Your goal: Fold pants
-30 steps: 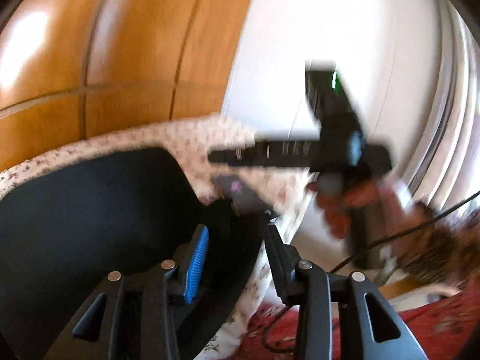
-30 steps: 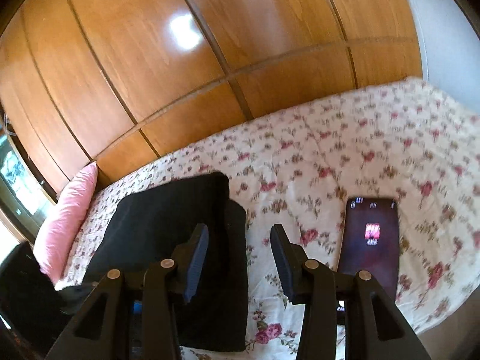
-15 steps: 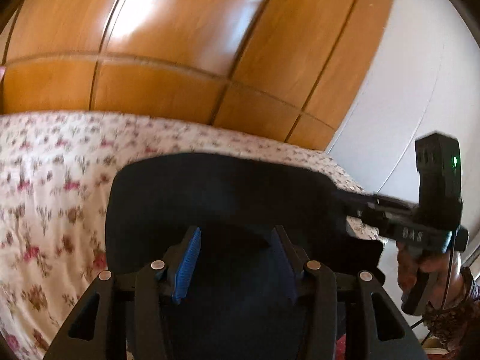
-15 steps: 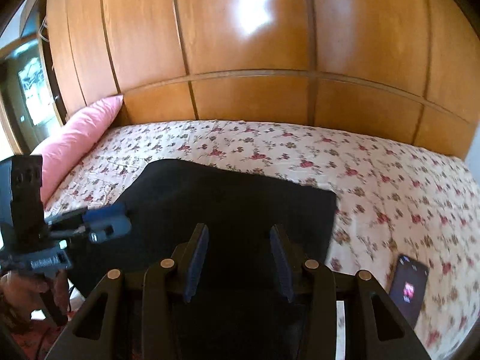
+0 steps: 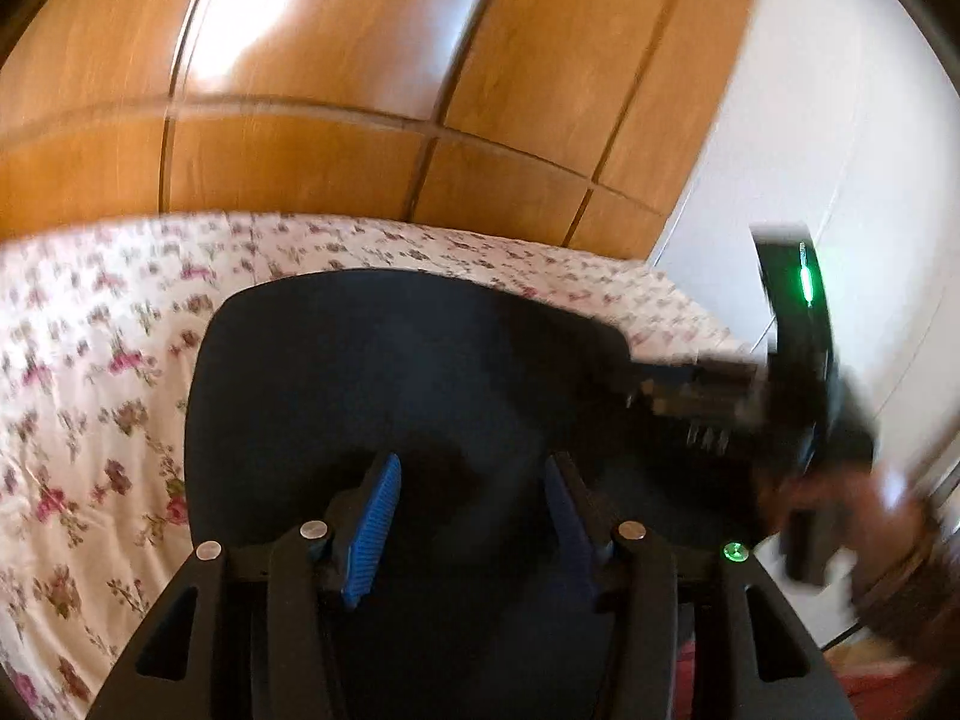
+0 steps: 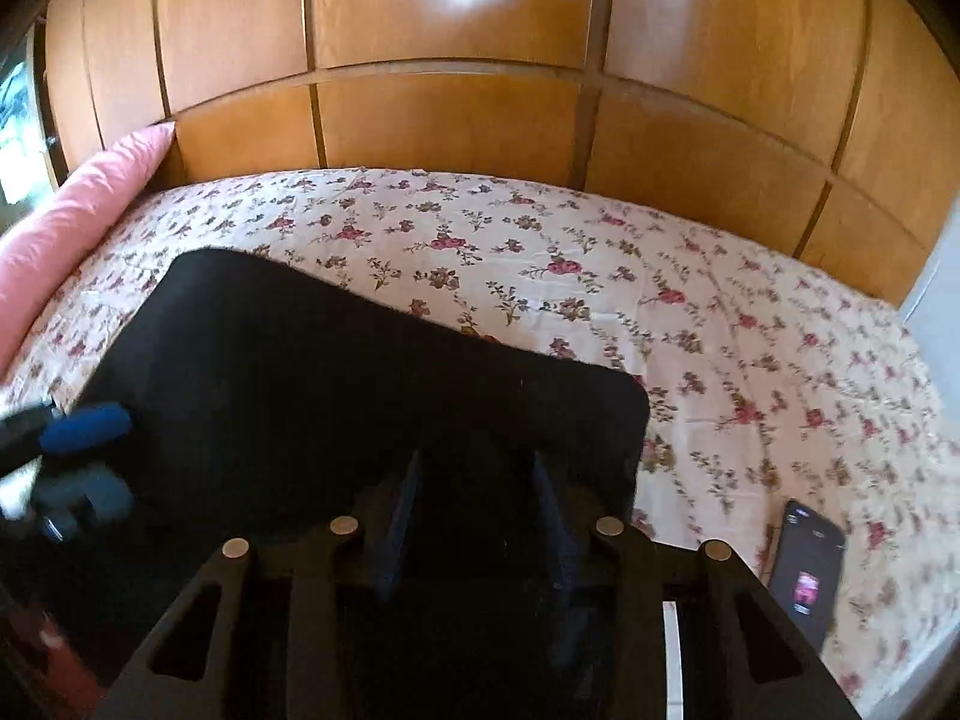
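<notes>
Pink pillow (image 6: 72,210) at the bed's left end, against wood panelling (image 6: 444,120). Black pants (image 6: 336,384) spread flat over the flowered bedsheet (image 6: 690,312), nearest both grippers. Left gripper (image 5: 468,510) above the dark cloth, jaws parted, gripping nothing. Right gripper (image 6: 474,504) likewise parted over the pants. Phone (image 6: 807,576) lay face-up at far right.

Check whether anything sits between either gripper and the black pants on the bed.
Nothing visible does. The left gripper and right gripper both have their fingers directly over the black pants. The phone lies on the bedsheet to the right, apart from the fabric.
</notes>
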Action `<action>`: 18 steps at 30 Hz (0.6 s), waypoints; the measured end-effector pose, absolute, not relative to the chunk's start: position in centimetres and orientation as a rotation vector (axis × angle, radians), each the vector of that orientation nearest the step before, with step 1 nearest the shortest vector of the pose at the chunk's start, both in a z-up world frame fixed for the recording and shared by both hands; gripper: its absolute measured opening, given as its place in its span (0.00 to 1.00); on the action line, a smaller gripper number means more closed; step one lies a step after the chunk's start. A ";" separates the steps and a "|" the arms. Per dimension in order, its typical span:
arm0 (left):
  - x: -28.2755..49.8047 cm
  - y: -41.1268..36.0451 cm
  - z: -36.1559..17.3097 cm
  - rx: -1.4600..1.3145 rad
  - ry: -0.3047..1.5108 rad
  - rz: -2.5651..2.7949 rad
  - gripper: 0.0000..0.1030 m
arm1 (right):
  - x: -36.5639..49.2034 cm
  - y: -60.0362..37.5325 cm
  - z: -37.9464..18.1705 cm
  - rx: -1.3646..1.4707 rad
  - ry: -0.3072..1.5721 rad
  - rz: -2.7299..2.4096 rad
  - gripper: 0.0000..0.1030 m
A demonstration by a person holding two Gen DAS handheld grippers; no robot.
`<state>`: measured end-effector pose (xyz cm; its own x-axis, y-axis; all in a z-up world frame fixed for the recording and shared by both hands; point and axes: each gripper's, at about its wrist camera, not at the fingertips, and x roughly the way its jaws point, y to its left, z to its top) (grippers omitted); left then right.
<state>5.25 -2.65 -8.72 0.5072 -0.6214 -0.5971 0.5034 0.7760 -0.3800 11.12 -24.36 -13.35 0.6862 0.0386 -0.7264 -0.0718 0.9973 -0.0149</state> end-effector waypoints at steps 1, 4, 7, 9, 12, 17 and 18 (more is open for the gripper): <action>5.6 -2.1 -8.0 -0.211 0.786 -0.686 0.49 | 10.6 -24.5 -13.1 -0.046 0.804 0.049 0.38; 7.4 -1.6 -6.2 -0.219 0.768 -0.652 0.50 | 9.6 -25.7 -12.7 -0.046 0.829 0.022 0.40; 9.8 -3.4 -6.2 -0.065 0.809 -0.610 0.50 | 8.1 -27.3 -13.0 0.036 0.861 0.050 0.46; 11.5 -4.8 -7.3 0.017 0.843 -0.569 0.50 | 7.1 -28.2 -13.5 0.086 0.874 0.050 0.56; 13.6 -5.8 -10.0 0.060 0.922 -0.520 0.51 | 5.7 -29.5 -14.6 0.123 0.887 0.021 0.60; 13.4 -3.4 -10.4 -0.072 0.903 -0.569 0.51 | 5.2 -30.2 -15.3 0.224 0.889 0.026 0.60; 13.1 -2.7 -10.2 -0.101 0.893 -0.572 0.51 | 5.2 -29.8 -15.1 0.192 0.881 0.023 0.60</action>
<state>13.12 -2.75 -10.16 0.4889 -0.5109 -0.7071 0.4293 0.8465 -0.3149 5.18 -29.83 -15.12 0.6375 0.0993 -0.7640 0.0591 0.9824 0.1769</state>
